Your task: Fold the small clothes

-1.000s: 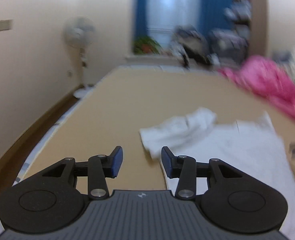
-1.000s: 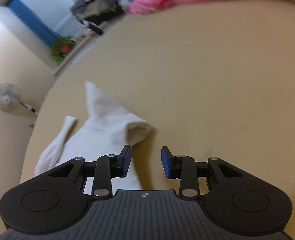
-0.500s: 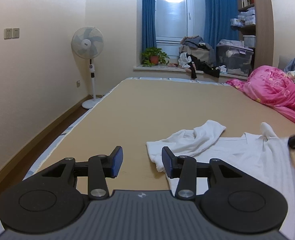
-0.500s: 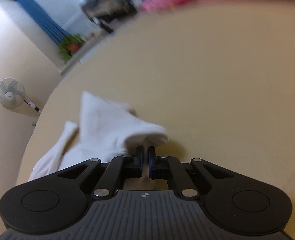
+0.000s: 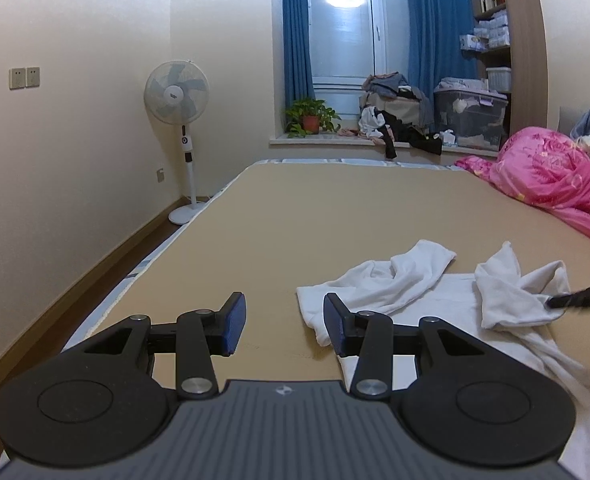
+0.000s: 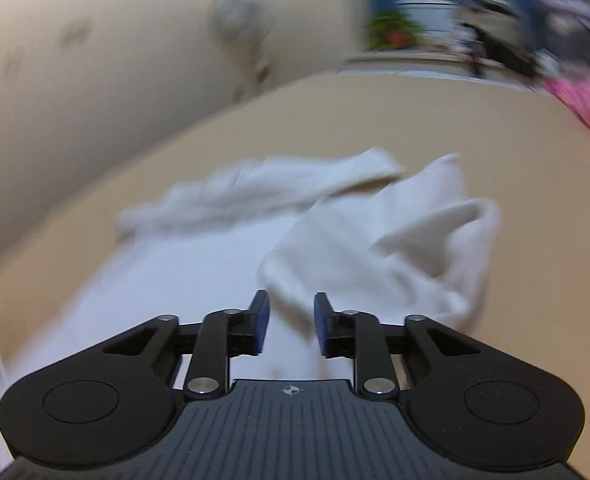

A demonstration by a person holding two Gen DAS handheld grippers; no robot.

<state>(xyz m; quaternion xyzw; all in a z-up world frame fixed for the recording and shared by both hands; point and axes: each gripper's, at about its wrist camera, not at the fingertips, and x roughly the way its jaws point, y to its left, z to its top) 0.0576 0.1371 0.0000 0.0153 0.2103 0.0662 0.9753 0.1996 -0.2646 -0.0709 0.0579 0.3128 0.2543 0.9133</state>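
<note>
Left wrist view: left hand-held gripper (image 5: 283, 322) hovers low over the bed (image 5: 335, 216), jaws spread wide, nothing between the pads.
Left gripper position: its right finger (image 5: 337, 322) sits just beside the near edge of the shirt (image 5: 395, 284); judged to be lined up for a grab at that bunched side.
Right hand-held gripper: (image 6: 288, 324) jaws parted to a middling gap; white cloth lies in the line of the gap, but whether the pads touch it cannot be told. Nothing is pinched.
Right gripper from the left view: a dark, blurred tip (image 5: 575, 300) at the right edge, touching or just at a raised flap of the shirt.
Shirt location: on the tan bed surface, near side, right of centre in the left view, well apart from the pink quilt (image 5: 551, 176).
Shirt look: white, small, soft and limp. Body lies mostly flat; one sleeve (image 5: 423, 264) is crumpled on the far left, and a flap (image 5: 511, 288) is turned over onto the body on the right, standing in loose peaks.
Fold status: judged early; one side turned in, other side not yet straightened.
Image quality: right wrist view is motion-blurred; fine detail unreadable.
Risk: judged that thin cloth may bunch or drag the layer beneath if gripped deep.
</note>
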